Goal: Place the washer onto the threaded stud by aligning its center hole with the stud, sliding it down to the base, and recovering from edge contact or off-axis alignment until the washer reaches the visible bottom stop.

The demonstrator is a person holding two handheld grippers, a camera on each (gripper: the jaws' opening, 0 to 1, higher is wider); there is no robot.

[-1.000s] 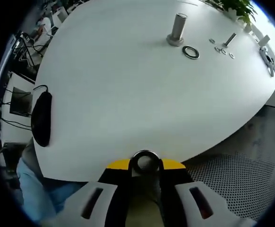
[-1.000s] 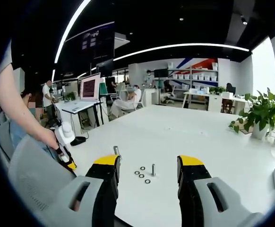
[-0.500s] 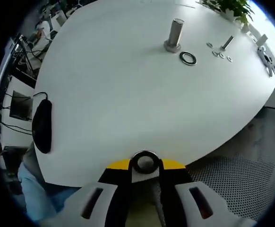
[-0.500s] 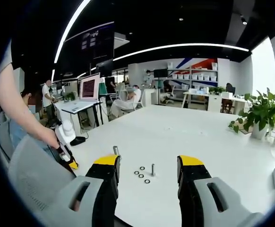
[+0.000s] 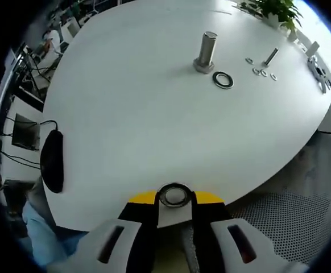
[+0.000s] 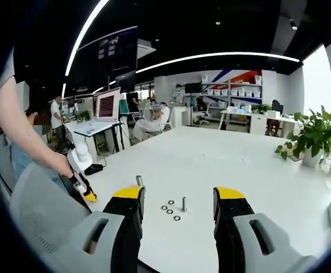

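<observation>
While gripped, one washer, one threaded stud

Tiny washers beside small bolt — count unclear

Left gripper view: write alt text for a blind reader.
The left tool grips a washer at the near edge of a white table. Far across the table a stud stands upright, with a second washer flat beside it.
</observation>
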